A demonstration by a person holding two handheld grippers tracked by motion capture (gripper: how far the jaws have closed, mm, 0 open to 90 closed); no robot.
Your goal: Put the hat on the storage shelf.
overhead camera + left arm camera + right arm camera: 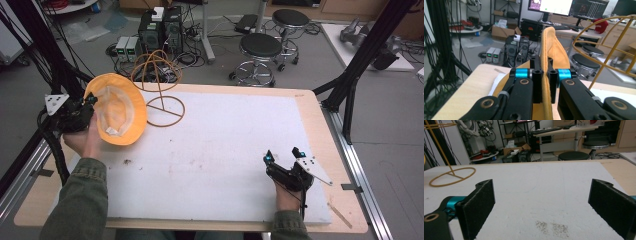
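An orange bucket hat [116, 110] with a pale lining hangs in the air at the table's far left, its inside turned toward the camera. My left gripper [90, 101] is shut on the hat's brim; in the left gripper view the brim [547, 75] runs edge-on between the two closed jaws of that gripper [544, 75]. Just right of the hat stands a yellow wire hat stand [159, 82] with a round base ring [452, 176] and a wire dome [609, 47]. My right gripper [283, 154] rests on the white mat near the front right, open, and nothing lies between its pads [477, 202].
A white mat [225, 145] covers most of the wooden table [327, 145]. Black frame struts rise at the far left [47, 55] and far right [365, 55]. Beyond the table are stools [260, 50], computer cases [160, 30] and cables on the floor.
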